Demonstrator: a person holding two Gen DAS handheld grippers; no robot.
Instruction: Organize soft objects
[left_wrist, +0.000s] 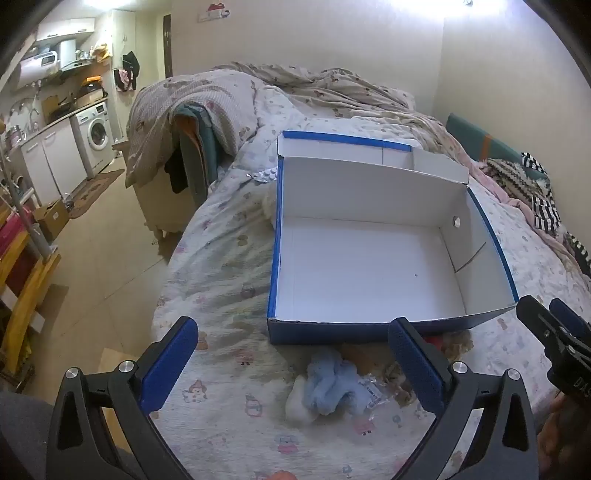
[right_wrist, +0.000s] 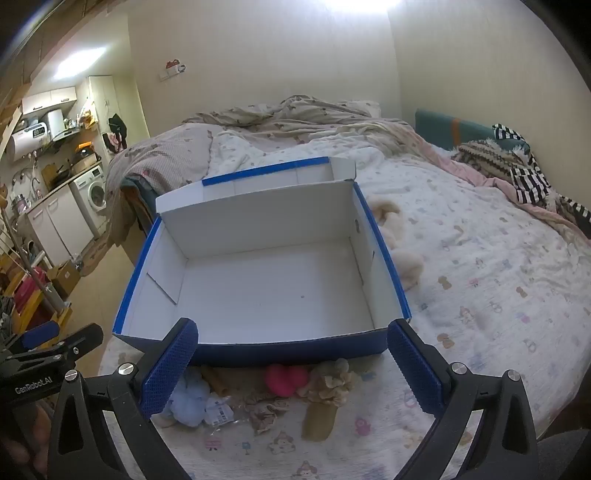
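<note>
Both views are lit by ceiling lights (right_wrist: 364, 4) that blow out to white at the top edge, with a second bright panel (right_wrist: 79, 62) over the kitchen side. The light is warm and fairly dim, giving a yellowish cast to the walls. The white inside of the box (left_wrist: 369, 273) shows only faint shading at its corners. Soft shadows fall on the bed (right_wrist: 498, 280) under the box's near wall. Fisheye distortion bends the bed's edges and the walls strongly, and black vignetting fills the corners. Fine detail is soft and slightly noisy, most of all towards the rims.
</note>
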